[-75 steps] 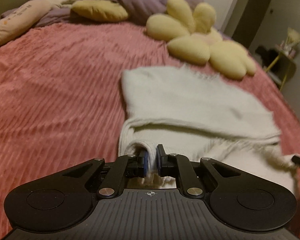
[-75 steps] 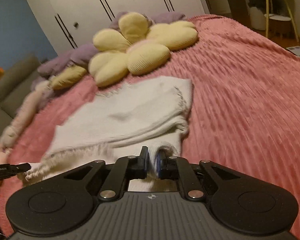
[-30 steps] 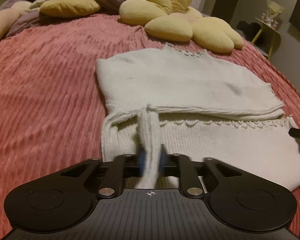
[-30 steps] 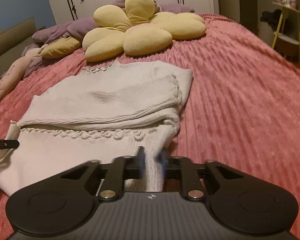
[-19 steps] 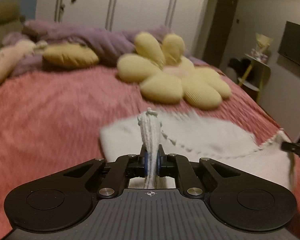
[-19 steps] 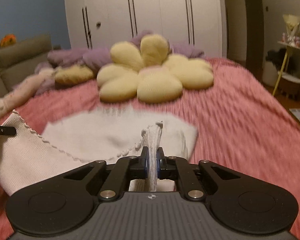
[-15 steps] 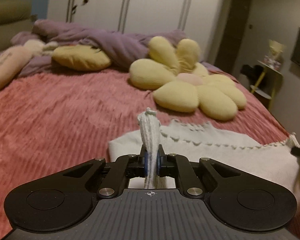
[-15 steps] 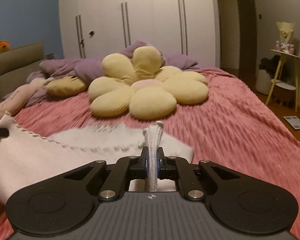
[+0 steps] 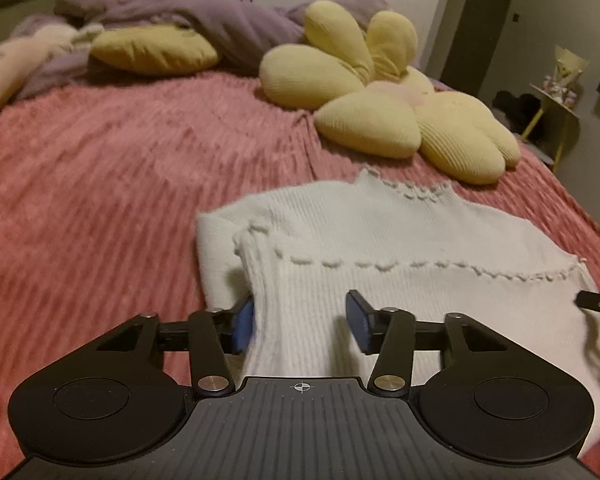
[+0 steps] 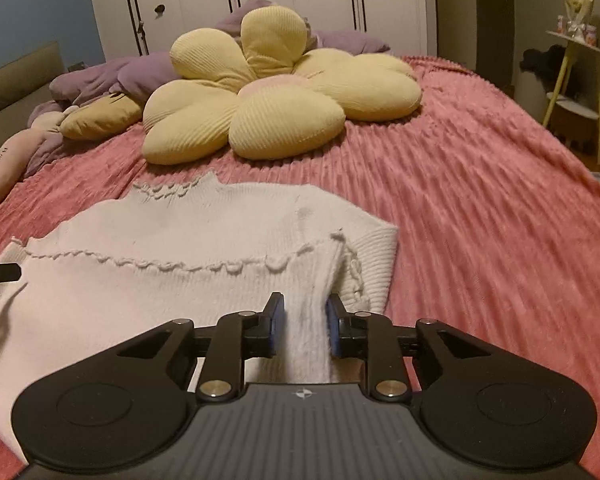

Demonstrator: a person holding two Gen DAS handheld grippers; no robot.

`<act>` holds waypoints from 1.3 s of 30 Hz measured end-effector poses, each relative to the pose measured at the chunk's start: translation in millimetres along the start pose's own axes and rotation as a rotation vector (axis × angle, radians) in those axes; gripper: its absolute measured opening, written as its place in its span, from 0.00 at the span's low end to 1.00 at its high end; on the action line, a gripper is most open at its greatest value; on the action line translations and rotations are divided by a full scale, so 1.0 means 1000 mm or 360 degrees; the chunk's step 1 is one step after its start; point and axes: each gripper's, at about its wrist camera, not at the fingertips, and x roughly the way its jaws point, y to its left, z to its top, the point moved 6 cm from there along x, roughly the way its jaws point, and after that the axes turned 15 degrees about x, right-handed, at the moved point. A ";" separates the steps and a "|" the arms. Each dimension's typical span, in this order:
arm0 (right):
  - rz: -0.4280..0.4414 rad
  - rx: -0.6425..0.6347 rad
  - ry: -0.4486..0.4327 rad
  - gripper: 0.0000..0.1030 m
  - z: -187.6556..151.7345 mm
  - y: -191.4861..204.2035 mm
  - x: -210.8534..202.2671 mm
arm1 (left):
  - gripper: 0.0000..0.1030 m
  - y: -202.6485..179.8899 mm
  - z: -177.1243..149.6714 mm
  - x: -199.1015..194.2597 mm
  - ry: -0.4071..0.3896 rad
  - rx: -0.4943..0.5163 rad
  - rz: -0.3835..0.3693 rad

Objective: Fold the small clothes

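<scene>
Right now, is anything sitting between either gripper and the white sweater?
Nothing visible. The white sweater lies directly between the open pads of the left gripper and the right gripper; the flower pillow sits beyond it.

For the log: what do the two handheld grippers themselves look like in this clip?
The left gripper and right gripper look identical: matte black bodies with a ribbed centre panel, a small crosshair mark, round discs on each side, silver pivot screws, and black fingers lined with blue pads. No cables, sleeves or hands show.
</scene>
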 end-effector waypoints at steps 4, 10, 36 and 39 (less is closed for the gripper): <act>0.0013 -0.0034 0.0003 0.24 -0.001 0.010 0.001 | 0.11 0.003 0.000 0.007 0.0064 0.0043 0.0081; -0.0071 -0.0211 -0.0058 0.06 0.001 0.018 -0.002 | 0.09 0.009 0.025 -0.020 -0.0072 0.0056 0.0101; -0.0443 -0.0310 -0.0346 0.21 0.063 0.036 0.105 | 0.36 0.032 0.055 0.089 0.0040 0.0048 0.0616; -0.0453 -0.0272 -0.0375 0.39 0.065 0.034 0.099 | 0.41 0.029 0.058 0.082 0.0034 0.0020 0.0583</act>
